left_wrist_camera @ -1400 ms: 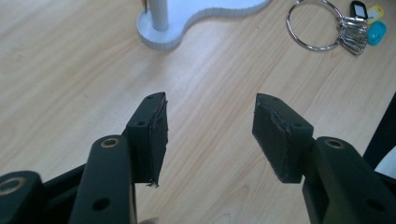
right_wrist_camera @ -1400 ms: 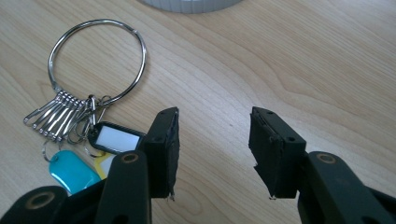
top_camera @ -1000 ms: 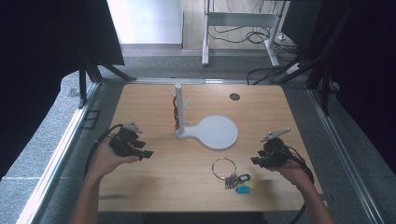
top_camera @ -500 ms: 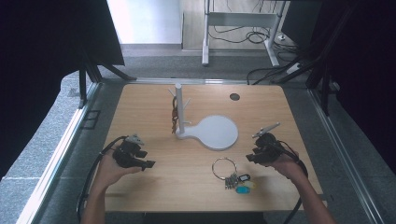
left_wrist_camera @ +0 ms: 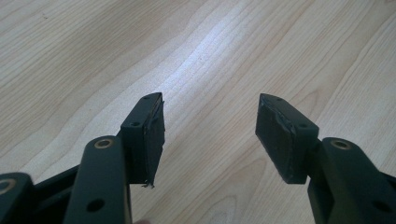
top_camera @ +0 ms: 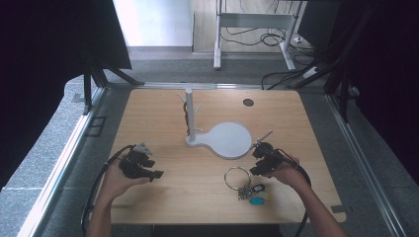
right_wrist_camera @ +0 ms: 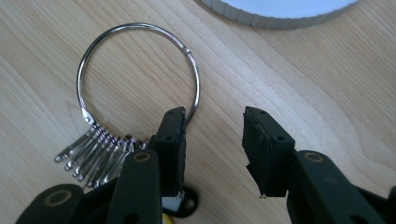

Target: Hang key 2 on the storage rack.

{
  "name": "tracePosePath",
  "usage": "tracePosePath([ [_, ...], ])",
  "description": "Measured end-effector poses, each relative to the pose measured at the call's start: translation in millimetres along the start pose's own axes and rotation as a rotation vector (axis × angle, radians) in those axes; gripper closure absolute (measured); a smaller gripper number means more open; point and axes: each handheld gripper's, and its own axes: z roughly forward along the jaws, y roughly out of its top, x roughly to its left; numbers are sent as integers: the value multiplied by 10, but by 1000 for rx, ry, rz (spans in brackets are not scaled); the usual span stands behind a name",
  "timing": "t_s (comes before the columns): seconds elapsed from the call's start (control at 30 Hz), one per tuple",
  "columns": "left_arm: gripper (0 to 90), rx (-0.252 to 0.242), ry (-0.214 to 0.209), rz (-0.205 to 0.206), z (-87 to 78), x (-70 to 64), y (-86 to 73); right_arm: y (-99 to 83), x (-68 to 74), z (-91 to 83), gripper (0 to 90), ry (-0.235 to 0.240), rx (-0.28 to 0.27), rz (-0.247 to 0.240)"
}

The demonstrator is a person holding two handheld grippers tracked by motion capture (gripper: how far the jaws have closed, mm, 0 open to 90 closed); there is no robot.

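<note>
Right gripper view: spread fingers (right_wrist_camera: 212,130) seemingly straddle the key ring (right_wrist_camera: 137,74); left gripper (left_wrist_camera: 210,126) gapes too.

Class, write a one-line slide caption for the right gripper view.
Open right gripper poised at a metal key ring lying on the wooden table.

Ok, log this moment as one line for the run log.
left gripper: open, over bare table | right gripper: open, at key ring, ring wire beside one jaw, not clamped | stand: untouched
</note>
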Motion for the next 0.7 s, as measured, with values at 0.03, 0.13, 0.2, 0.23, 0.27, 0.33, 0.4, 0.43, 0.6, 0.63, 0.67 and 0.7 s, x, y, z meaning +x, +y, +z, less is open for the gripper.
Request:
tracePosePath([
  [0.03,427,1,-2,1,3,1,-1,20,11,16,605,4,7,2],
  [0.13,424,2,-2,2,6,2,-5,70,33,65,611,5,29,-7],
  [0.2,423,0,-3,1,7,2,-7,94,41,96,614,7,36,-6],
  [0.23,423,0,-5,1,8,2,-9,103,45,105,615,9,40,-5],
  [0.27,423,-1,-6,1,8,1,-9,117,49,120,617,9,45,-6],
  [0.33,423,-2,-6,2,7,-1,-10,137,58,142,622,4,53,-10],
  [0.4,422,0,-6,12,3,-1,-12,165,72,163,625,4,65,-17],
  [0.43,422,0,-5,17,0,-2,-14,177,81,170,627,-2,72,-18],
  [0.6,420,-6,-12,26,-10,-6,-18,242,88,224,646,-12,91,-21],
  [0.63,421,-5,-13,27,-13,-5,-19,253,89,239,649,-16,96,-23],
  [0.67,420,-6,-14,28,-14,-4,-20,265,90,251,656,-17,101,-26],
  [0.7,419,-3,-13,27,-22,1,-20,274,95,260,661,-20,105,-25],
])
